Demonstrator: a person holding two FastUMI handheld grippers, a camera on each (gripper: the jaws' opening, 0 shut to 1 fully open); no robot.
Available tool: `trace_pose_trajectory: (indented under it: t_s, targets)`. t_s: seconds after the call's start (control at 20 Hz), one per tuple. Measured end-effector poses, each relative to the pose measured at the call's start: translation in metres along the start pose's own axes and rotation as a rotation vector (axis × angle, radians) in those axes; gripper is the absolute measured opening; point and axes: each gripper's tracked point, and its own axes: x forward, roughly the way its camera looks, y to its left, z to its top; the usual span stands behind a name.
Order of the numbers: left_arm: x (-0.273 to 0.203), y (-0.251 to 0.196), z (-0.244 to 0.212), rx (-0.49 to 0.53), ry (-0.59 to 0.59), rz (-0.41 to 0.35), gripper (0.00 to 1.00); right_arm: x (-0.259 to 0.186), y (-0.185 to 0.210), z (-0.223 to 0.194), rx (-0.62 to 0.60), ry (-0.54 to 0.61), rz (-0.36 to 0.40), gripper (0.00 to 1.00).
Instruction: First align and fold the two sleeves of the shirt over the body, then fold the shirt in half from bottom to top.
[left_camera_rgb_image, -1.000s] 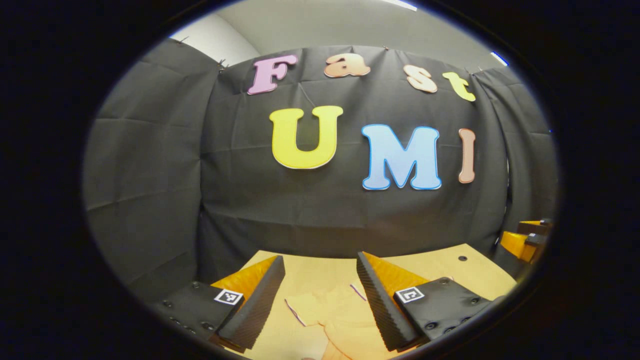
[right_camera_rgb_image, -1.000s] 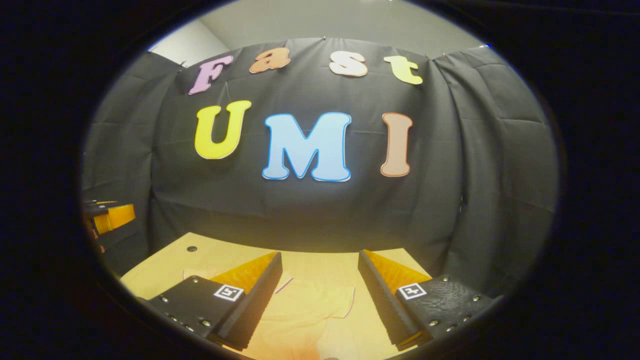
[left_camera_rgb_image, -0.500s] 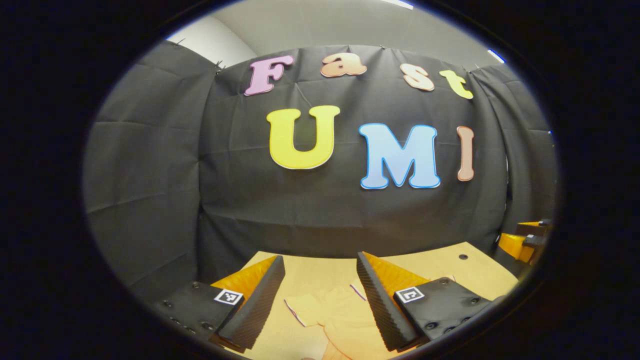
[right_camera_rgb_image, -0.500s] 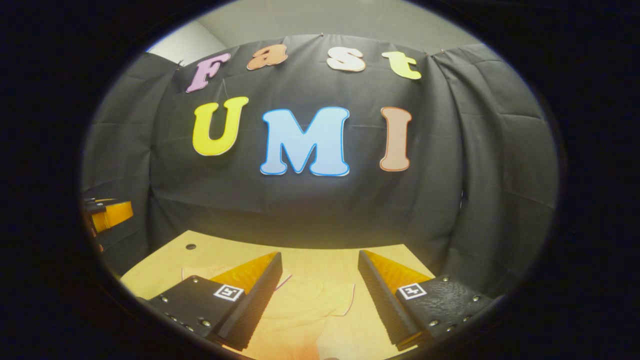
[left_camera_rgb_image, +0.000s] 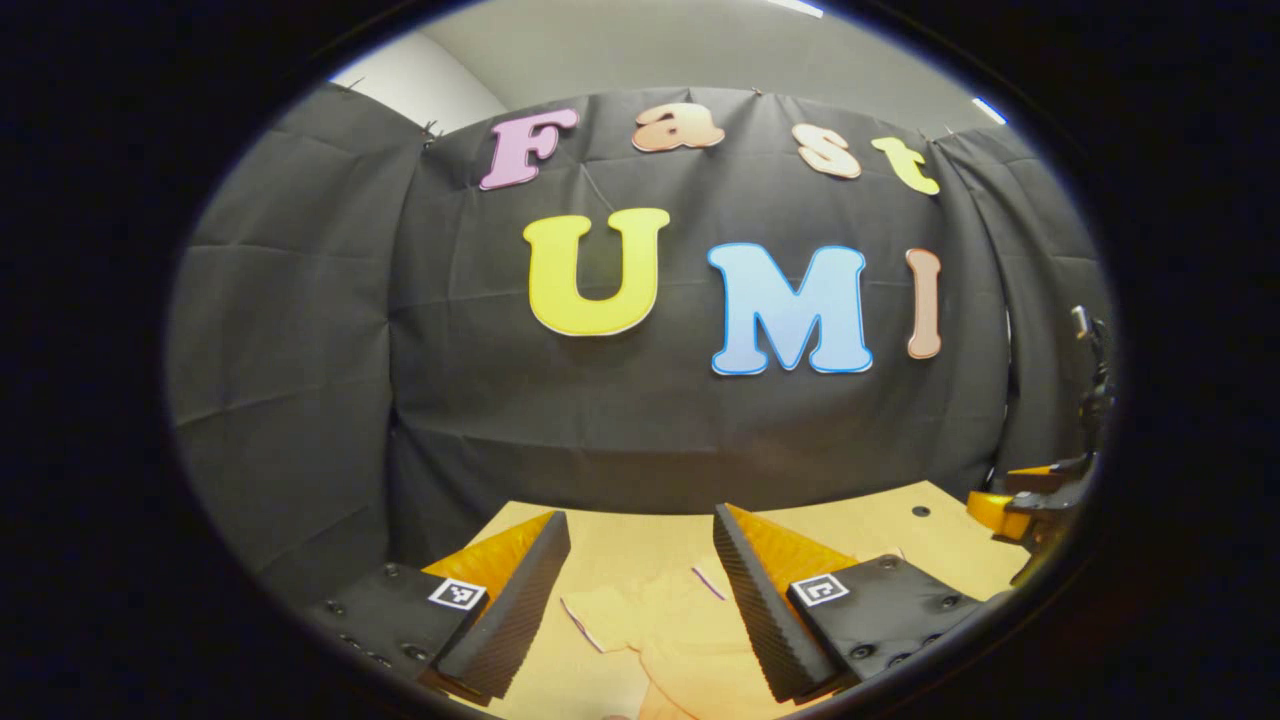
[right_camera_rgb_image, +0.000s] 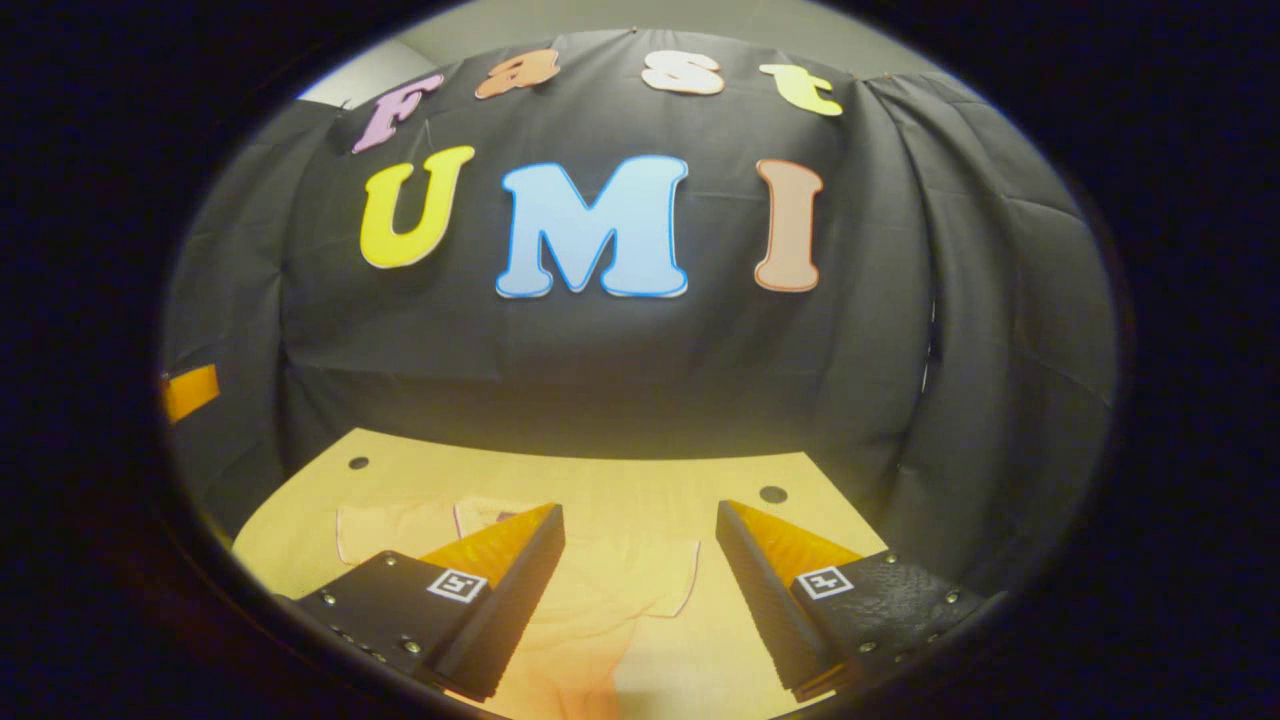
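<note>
Hovering both grippers, left gripper (left_camera_rgb_image: 640, 600) and right gripper (right_camera_rgb_image: 640, 590), jaws released, we'd pinch the limp, light shirt (right_camera_rgb_image: 610, 600) at sleeve edges ahead.

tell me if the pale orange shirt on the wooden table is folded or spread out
Spread, as far as visible: the pale orange shirt lies flat on the wooden table, one sleeve out sideways, not over the body.

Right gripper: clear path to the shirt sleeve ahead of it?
Probably yes. The right gripper has its jaws open, and the shirt lies flat on the table ahead with nothing between.
</note>
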Motion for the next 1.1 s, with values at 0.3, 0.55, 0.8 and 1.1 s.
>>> trace_pose_trajectory:
  t_s: [0.3, 0.55, 0.8, 1.1]
  targets:
    - [0.004, -0.006, -0.013, 0.000, 0.033, 0.008, 0.94, 0.071, -0.018, -0.058, 0.091, 0.206, -0.003, 0.97]
    - [0.000, 0.003, -0.026, -0.007, 0.071, 0.038, 0.94, 0.122, -0.031, -0.111, 0.113, 0.364, -0.019, 0.97]
    - [-0.004, 0.015, -0.035, -0.011, 0.103, 0.083, 0.94, 0.150, -0.039, -0.164, 0.111, 0.501, -0.043, 0.95]
    - [-0.008, 0.027, -0.047, -0.017, 0.130, 0.126, 0.94, 0.166, -0.045, -0.199, 0.122, 0.587, -0.072, 0.95]
